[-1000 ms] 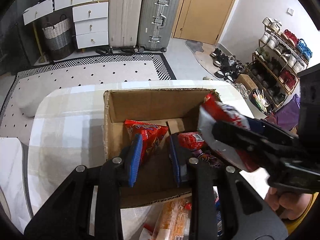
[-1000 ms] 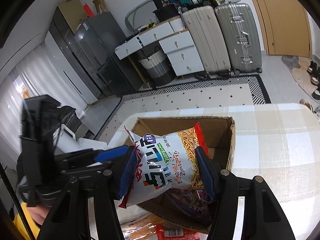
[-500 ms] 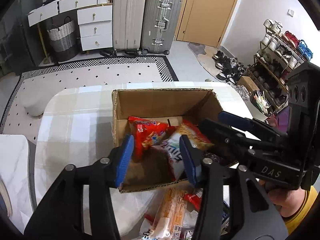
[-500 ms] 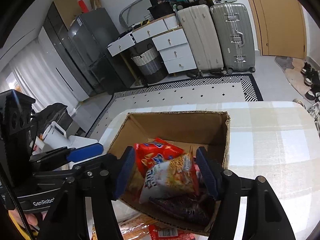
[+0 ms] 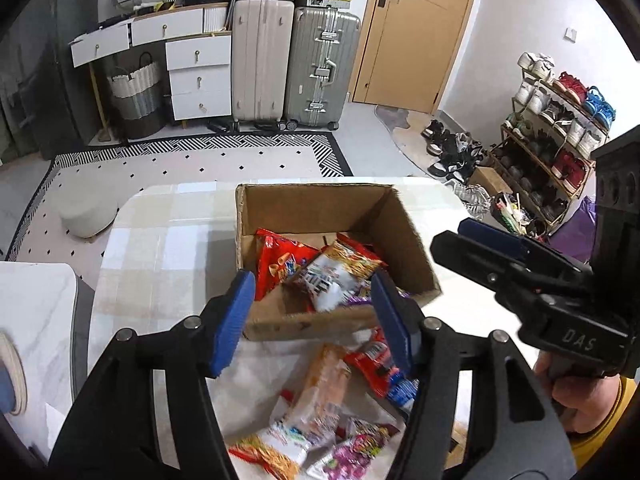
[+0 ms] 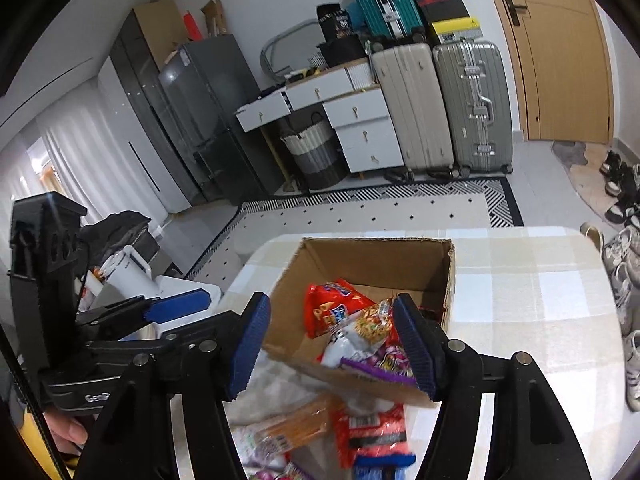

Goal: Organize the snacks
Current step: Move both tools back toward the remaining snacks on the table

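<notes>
The left claw (image 5: 312, 320) had just been opening and stood wide with nothing between its pads — the cardboard box (image 5: 320, 208) of snack bags (image 5: 320, 268) lay just above it, mid-frame on the bench (image 5: 168, 240). The right claw (image 6: 332, 344) also gaped empty, loose snacks (image 6: 372, 432) lying below it.

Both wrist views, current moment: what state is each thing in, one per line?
Cardboard box: open-topped, upright on the table, partly filled.
Red snack bag: inside the box, leaning.
White noodle-snack bag: inside the box, released, lying on other packs.
Loose snacks: still outside, on the table by the box's near side.
Left gripper: fingers just opened, empty.
Right gripper: open, empty.
Door: closed.
</notes>
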